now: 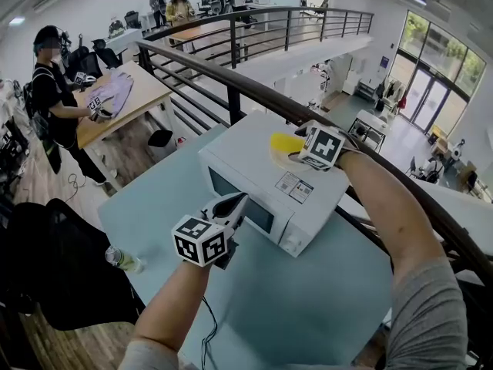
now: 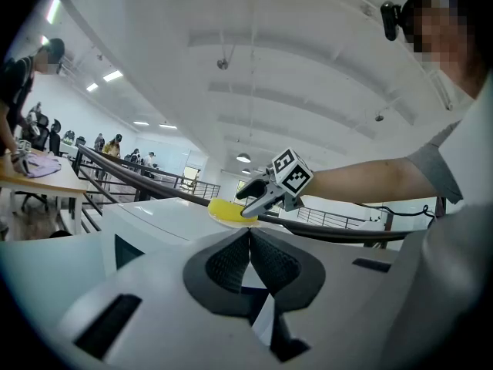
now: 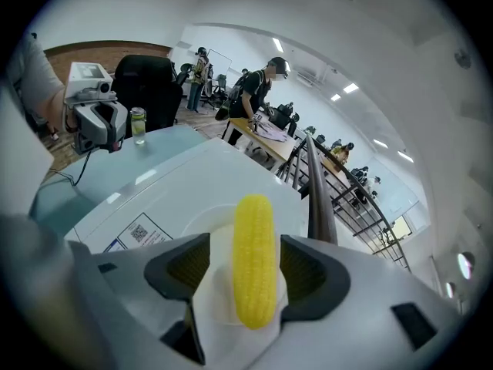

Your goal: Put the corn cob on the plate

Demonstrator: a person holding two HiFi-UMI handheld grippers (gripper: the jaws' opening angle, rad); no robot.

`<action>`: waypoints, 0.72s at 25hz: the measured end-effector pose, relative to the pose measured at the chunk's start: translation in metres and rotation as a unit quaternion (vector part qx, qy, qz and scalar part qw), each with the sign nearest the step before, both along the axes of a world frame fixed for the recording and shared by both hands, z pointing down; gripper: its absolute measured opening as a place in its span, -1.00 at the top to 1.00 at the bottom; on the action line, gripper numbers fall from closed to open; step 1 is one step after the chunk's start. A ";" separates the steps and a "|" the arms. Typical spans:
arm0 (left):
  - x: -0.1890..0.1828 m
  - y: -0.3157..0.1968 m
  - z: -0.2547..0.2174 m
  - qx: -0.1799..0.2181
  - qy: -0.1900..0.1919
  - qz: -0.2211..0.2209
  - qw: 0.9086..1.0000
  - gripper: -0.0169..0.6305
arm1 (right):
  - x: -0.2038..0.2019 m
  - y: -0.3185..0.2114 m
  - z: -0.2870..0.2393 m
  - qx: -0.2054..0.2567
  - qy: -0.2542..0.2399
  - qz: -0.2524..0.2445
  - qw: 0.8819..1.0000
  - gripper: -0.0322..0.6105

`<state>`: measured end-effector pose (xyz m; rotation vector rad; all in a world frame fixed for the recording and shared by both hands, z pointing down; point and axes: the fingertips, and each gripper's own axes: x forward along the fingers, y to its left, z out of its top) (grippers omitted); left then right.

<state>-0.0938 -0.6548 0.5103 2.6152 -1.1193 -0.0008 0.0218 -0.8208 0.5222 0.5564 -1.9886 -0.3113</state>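
Open-plan office on a mezzanine, dark railing running from far left to near right behind the work area. Pale blue table fills the near ground.

One white microwave on the table, door facing near-left, two printed labels on its top. One wooden desk far left with one person standing at it; a few more people further back, too small to count reliably. One black chair at the table's left edge.

One white plate on top of the microwave, towards its far right side. One corn cob lies on the plate: bright yellow, husk off, even rows of kernels, rounded ends, long axis pointing along the right gripper's line of sight.

Two grippers. Right gripper angled down over the plate, jaws spread wide. The cob sits between the pads with a strip of plate showing on the left side and a thinner gap on the right, so it isn't gripped; it rests on the plate. Left gripper is roughly level in front of the microwave door, jaws closed together, nothing between them.

One clear bottle on the table's left edge. One thin black cable on the near table.
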 end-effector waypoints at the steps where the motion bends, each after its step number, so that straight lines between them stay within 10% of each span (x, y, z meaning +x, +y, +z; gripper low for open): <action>1: 0.000 0.002 -0.003 0.001 0.001 0.000 1.000 0.89 | 0.001 0.002 -0.005 0.004 -0.004 0.002 1.000 -0.02; 18: 0.002 0.095 -0.054 0.029 -0.004 0.013 0.999 0.89 | 0.059 0.131 -0.061 -0.004 -0.117 0.053 0.992 0.20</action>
